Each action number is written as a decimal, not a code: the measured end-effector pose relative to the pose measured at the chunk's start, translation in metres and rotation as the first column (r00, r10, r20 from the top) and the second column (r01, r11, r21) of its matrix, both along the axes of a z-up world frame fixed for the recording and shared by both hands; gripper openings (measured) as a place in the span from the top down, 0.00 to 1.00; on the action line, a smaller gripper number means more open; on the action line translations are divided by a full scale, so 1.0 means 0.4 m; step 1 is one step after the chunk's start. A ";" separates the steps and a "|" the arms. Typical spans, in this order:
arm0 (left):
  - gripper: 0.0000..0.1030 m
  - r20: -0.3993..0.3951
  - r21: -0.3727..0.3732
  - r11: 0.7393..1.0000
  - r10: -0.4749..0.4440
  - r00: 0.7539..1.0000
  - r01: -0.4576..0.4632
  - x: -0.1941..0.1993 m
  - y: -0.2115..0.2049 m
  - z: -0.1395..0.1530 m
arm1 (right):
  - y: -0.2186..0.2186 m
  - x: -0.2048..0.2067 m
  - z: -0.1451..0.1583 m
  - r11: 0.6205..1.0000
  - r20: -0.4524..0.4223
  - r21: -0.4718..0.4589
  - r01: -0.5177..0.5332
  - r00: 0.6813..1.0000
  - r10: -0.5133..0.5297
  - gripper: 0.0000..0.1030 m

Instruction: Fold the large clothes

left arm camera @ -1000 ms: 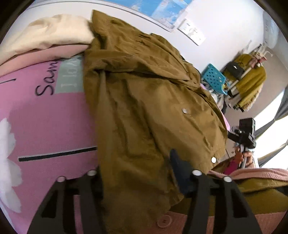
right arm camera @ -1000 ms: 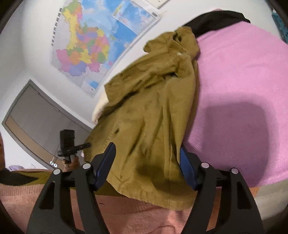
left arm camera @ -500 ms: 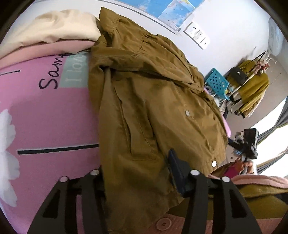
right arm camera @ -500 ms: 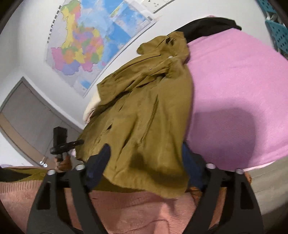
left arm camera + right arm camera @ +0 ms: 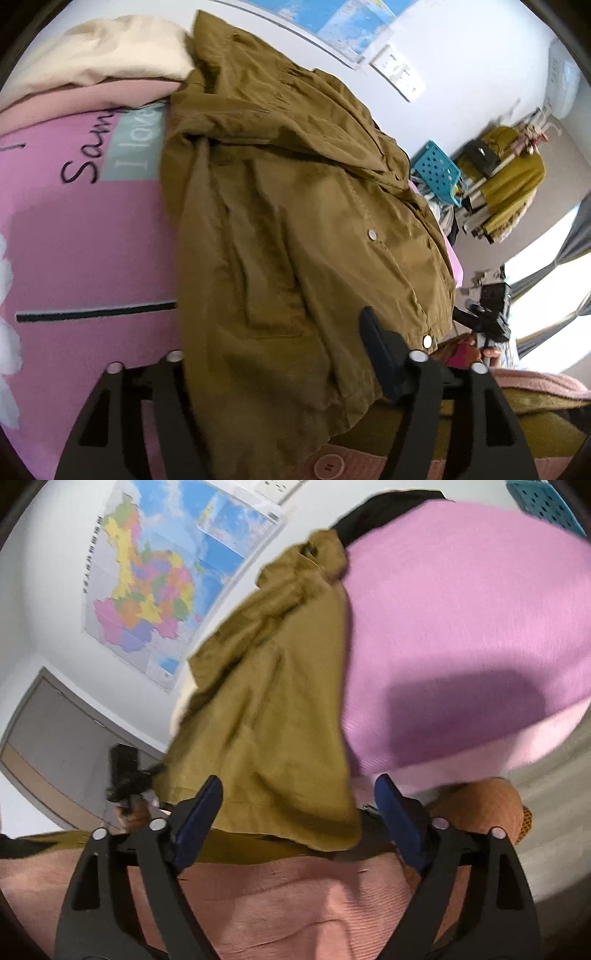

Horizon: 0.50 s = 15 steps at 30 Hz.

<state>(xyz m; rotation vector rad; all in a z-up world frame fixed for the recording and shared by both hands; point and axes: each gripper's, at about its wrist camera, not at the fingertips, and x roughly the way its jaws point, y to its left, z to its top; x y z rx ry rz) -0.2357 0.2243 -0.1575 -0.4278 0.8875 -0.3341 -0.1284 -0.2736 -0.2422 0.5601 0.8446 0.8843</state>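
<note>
Broadly, pink bedspread (image 5: 461,609) lies bare and flat on one side of the olive jacket (image 5: 295,229). Jacket, matte creased cotton with metal snaps, sprawls lengthwise along the bed, hem drooping over the near edge. Cream pillow (image 5: 103,55) crowds its far end. Left gripper (image 5: 280,354): jaws opening, hem cloth draped between them, pads not pressing. Right gripper (image 5: 299,808): jaws opening wide, hem corner hanging loose between the blue pads.
</note>
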 end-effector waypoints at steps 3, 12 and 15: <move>0.29 0.006 0.021 1.000 -0.010 1.000 0.010 0.001 -0.014 0.001 | 0.025 0.013 -0.050 0.997 -0.035 0.063 -0.039 0.999 0.041 0.39; 0.91 0.028 -0.034 0.996 0.083 0.996 -0.082 -0.020 0.016 0.051 | -0.003 -0.063 0.152 0.962 0.217 0.231 -0.145 0.972 0.094 0.95; 0.92 0.073 -0.043 0.997 0.071 0.995 -0.068 -0.033 0.005 0.101 | -0.004 -0.078 0.257 0.962 0.309 0.235 -0.138 0.949 0.061 0.95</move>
